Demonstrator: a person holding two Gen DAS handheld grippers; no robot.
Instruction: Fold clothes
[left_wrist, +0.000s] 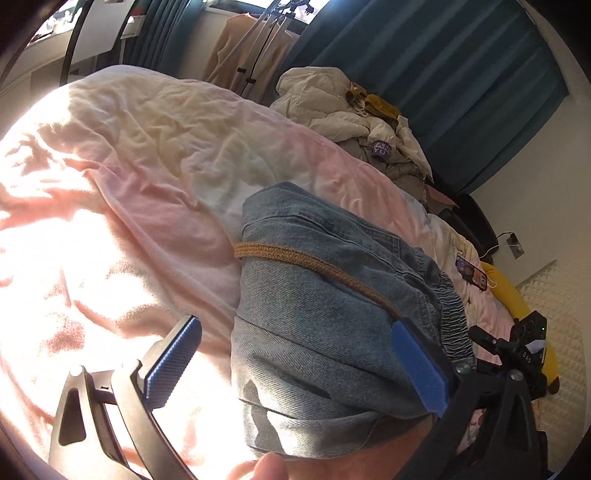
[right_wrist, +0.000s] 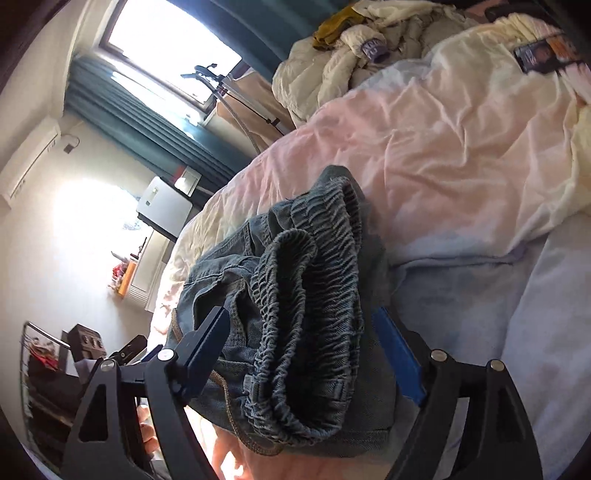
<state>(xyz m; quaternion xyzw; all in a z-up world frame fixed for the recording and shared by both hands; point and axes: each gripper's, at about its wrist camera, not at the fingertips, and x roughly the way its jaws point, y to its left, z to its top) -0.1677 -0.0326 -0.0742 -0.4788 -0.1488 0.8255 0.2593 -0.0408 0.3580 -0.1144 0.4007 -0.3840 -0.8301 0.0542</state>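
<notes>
A folded bundle of blue denim trousers (left_wrist: 314, 295) with a brown drawstring (left_wrist: 317, 266) is held above the pink bedcover (left_wrist: 147, 166). In the left wrist view my left gripper (left_wrist: 295, 325) stands wide open. Its right finger (left_wrist: 417, 365) lies against the denim and its left finger (left_wrist: 173, 362) is clear of it. In the right wrist view the denim trousers (right_wrist: 295, 295), elastic waistband towards the camera, fill the gap of my right gripper (right_wrist: 301, 314), whose fingers press both sides. A hand (right_wrist: 258, 458) shows beneath the bundle.
A cream padded jacket (left_wrist: 351, 110) and a mustard garment (left_wrist: 380, 105) are heaped at the bed's far end, before teal curtains (left_wrist: 461, 74). A garment steamer stand (right_wrist: 221, 88) is by the window. A pale blue sheet (right_wrist: 517, 314) lies at the right.
</notes>
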